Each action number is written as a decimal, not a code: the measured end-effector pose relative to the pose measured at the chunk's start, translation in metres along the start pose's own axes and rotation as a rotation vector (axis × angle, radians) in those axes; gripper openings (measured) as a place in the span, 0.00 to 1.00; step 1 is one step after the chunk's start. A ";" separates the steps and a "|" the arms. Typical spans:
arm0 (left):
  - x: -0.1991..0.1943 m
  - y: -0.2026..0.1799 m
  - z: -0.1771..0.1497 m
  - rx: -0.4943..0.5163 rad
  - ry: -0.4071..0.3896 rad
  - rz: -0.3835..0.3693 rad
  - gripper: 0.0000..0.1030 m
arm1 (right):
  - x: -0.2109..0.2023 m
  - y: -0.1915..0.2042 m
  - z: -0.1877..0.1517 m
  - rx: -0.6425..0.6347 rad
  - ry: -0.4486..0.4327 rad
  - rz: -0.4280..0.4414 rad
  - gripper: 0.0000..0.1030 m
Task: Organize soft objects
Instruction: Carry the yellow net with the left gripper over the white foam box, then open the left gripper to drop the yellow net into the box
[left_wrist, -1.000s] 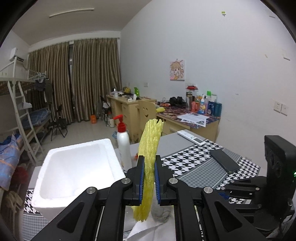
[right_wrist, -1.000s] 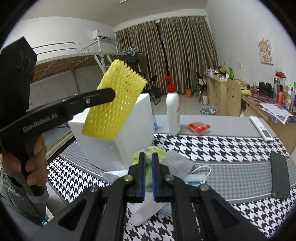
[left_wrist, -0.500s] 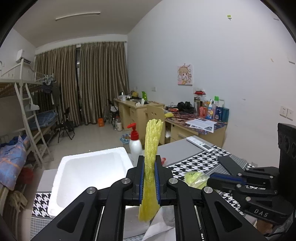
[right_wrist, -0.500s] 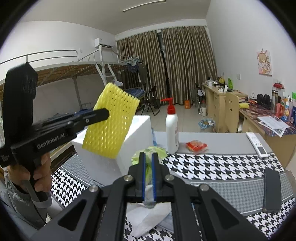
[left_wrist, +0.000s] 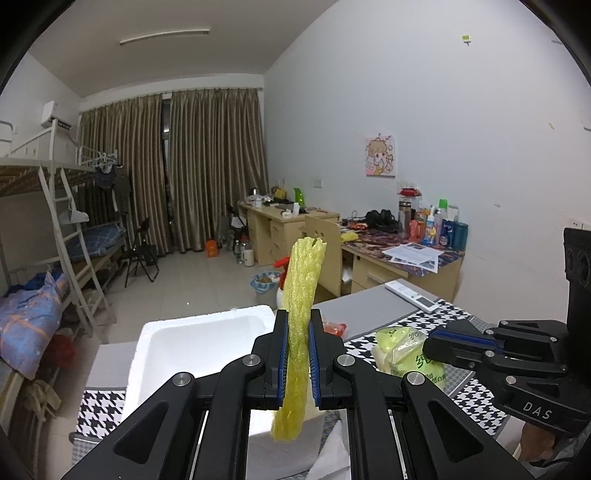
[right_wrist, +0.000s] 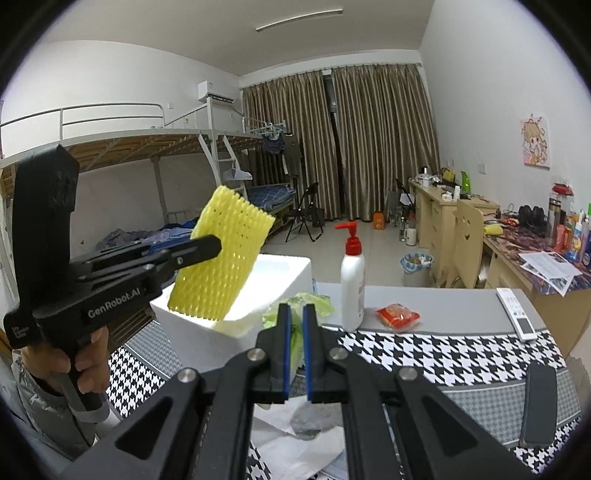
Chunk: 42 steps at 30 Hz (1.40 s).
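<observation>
My left gripper is shut on a yellow foam net sleeve, held upright in the air over the near edge of an open white foam box. The right wrist view shows that sleeve broadside, in front of the box, with the left gripper and a hand behind it. My right gripper is shut on a soft green plastic packet, lifted off the table just right of the box. The left wrist view has this packet hanging from the right gripper.
A houndstooth cloth covers the table. On it stand a white pump bottle, a red packet, a white remote and a black flat object. White crumpled paper lies under my right gripper. Desks and a bunk bed stand beyond.
Both grippers have risen. The green packet came up off the table in the right gripper, and that gripper has moved into the left wrist view beside the foam box.
</observation>
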<state>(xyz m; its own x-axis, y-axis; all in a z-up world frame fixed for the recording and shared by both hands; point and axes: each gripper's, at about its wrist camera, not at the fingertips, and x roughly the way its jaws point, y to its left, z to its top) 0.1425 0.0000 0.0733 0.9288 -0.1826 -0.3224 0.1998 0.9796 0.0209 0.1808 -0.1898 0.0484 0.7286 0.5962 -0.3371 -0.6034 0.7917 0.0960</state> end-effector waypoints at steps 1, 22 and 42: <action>0.000 0.001 0.001 -0.001 -0.002 0.005 0.10 | 0.001 0.001 0.002 -0.002 -0.003 0.003 0.08; 0.003 0.035 0.005 -0.038 0.001 0.162 0.10 | 0.037 0.022 0.034 -0.031 0.013 0.052 0.08; 0.042 0.072 -0.008 -0.082 0.095 0.177 0.12 | 0.076 0.044 0.049 -0.073 0.061 0.062 0.08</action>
<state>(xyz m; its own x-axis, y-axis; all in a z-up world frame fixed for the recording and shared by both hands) 0.1935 0.0635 0.0538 0.9129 -0.0019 -0.4082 0.0063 0.9999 0.0094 0.2259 -0.1035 0.0733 0.6695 0.6329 -0.3888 -0.6704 0.7403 0.0506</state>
